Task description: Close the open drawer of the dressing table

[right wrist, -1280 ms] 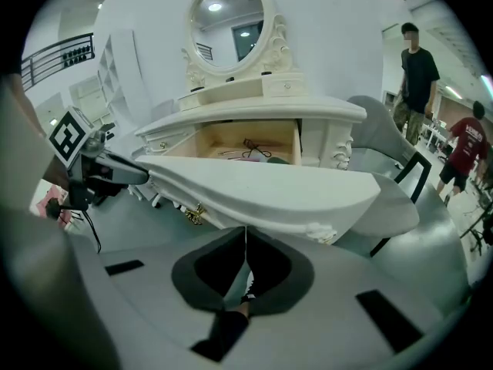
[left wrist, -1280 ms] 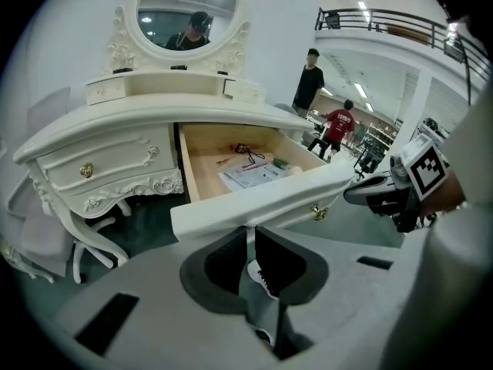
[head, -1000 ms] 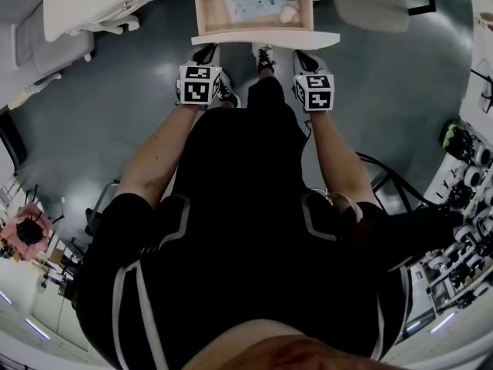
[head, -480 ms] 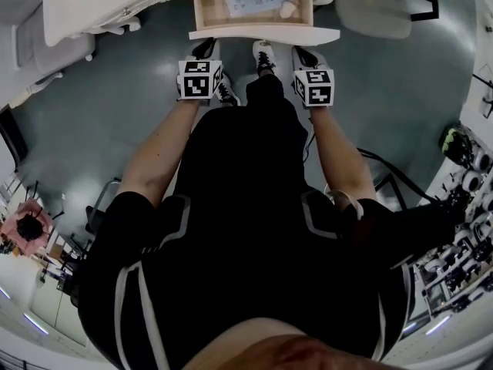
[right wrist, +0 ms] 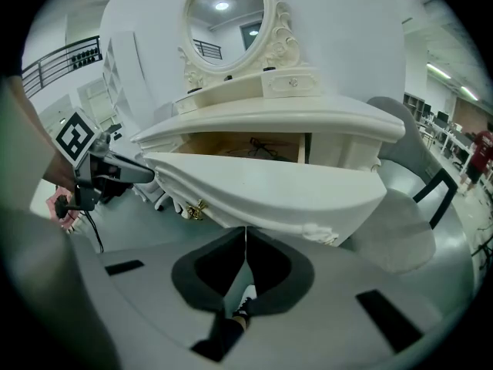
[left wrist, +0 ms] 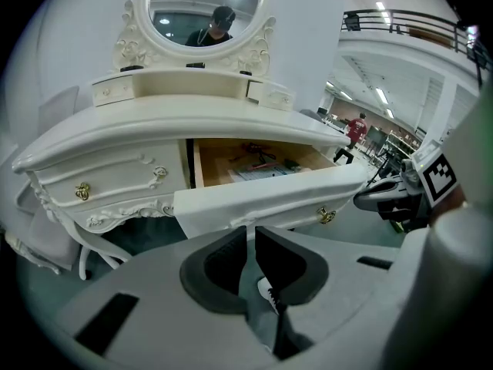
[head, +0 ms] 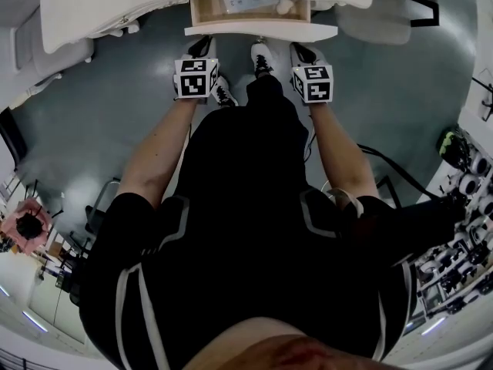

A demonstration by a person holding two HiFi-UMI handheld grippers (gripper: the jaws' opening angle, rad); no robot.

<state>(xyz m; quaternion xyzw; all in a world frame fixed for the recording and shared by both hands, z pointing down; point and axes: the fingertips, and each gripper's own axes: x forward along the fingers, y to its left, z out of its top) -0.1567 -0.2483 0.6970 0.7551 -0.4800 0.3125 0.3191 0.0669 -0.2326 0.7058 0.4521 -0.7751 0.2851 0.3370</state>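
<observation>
Before the table, head view: the drawer (head: 248, 9) sticks partly out from under the table (head: 115, 6) top, its white panel (head: 260, 31) facing the person.
Grippers, head view: the left gripper (head: 202, 50) and right gripper (head: 303, 51) sit just before the panel, one toward each end.
Contents, head view: paper and a small pale object show in the open strip.
Jaws, left gripper view: all but together with a thin slit between them, holding nothing; the tips are at the panel's lower edge and seem to touch it.
Drawer, left gripper view: the bare wood inside holds sheets (left wrist: 262, 172) and small dark items; a brass handle (left wrist: 326, 216) hangs to the right.
Jaws, right gripper view: tip to tip and empty, at the panel.
Handle, right gripper view: a brass pull sits at the left.
Handling: probably a stiff, fairly light wooden box. Push flat on the panel, evenly at both ends, or it may skew and jam. The loose contents could slide.
</observation>
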